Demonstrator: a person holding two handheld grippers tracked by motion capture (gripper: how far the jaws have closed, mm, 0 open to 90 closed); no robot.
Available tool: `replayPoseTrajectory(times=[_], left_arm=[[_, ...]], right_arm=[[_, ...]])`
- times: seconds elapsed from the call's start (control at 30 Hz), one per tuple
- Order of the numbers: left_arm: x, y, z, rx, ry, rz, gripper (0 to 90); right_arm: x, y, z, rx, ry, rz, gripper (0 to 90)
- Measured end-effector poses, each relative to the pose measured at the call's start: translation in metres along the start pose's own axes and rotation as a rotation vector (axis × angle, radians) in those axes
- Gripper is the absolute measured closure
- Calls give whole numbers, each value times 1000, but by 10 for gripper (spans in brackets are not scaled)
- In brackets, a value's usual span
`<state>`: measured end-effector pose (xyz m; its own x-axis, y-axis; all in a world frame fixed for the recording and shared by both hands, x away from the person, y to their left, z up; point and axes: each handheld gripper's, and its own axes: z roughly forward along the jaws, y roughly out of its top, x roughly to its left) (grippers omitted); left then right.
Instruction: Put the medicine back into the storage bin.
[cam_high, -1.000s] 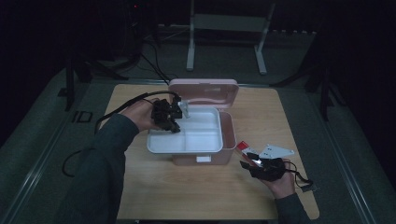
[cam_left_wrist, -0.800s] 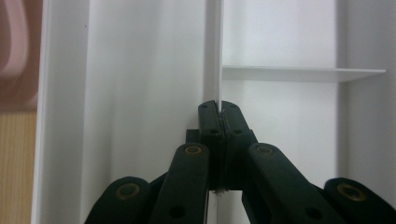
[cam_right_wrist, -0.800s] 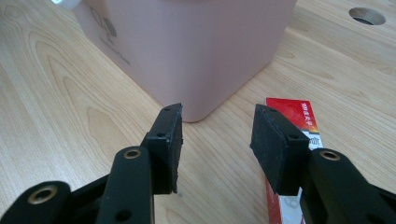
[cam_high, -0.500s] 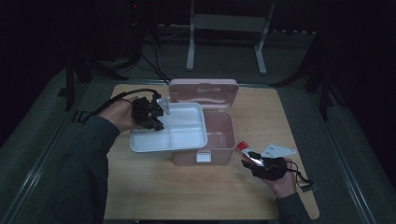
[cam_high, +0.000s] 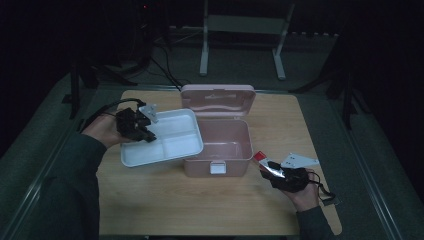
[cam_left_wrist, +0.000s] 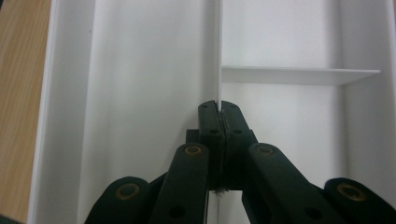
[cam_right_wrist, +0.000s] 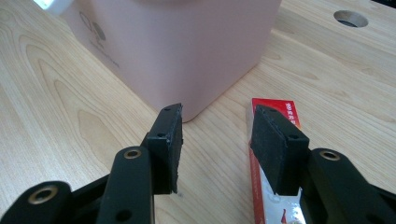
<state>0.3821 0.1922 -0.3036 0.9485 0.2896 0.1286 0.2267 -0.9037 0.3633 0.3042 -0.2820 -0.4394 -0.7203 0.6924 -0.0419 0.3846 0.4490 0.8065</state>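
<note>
A: What's changed?
B: The left gripper (cam_high: 142, 126), clamped tight on the divider of the white plastic compartment tray (cam_high: 170, 145), has carried it out of the open pink plastic box (cam_high: 220, 145); it now overhangs the box's left rim.
A: Room?
B: Bare wooden table (cam_high: 150, 200) lies left. The right gripper (cam_right_wrist: 217, 140) hangs open and empty beside a red sachet (cam_right_wrist: 271, 186).

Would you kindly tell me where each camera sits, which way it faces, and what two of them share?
High view: above the person's side, facing forward and down on the wooden table; both forearms show.
Left gripper view: on the left claw, looking along its shut jaws, clamped on the white plastic divided tray.
Right gripper view: on the right claw, open, facing the pink plastic box.
Shared: high and right views both show the box and red sachet.
</note>
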Motion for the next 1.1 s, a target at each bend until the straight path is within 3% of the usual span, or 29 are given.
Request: replayPoseTrajectory(times=[0.13,0.17,0.4,0.5,0.8,0.97,1.1], left_arm=[[2,-8,0,-1,1,-20,891],[5,-20,1,0,6,-48,891],[11,-43,7,2,8,-118,891],[13,-52,11,-31,0,-150,891],[14,-69,17,-63,-2,-188,891],[14,-74,25,5,10,-194,891],[14,-78,39,10,7,-208,891]], right_arm=[[-1,1,-1,1,-5,-2,528],[-1,1,-1,1,-5,-2,529],[-9,5,-7,7,-32,-2,530],[-12,7,-9,21,-46,-5,527],[-25,17,-17,50,-78,-13,522],[-31,22,-18,76,-91,-27,518],[-34,25,-16,96,-96,-28,507]])
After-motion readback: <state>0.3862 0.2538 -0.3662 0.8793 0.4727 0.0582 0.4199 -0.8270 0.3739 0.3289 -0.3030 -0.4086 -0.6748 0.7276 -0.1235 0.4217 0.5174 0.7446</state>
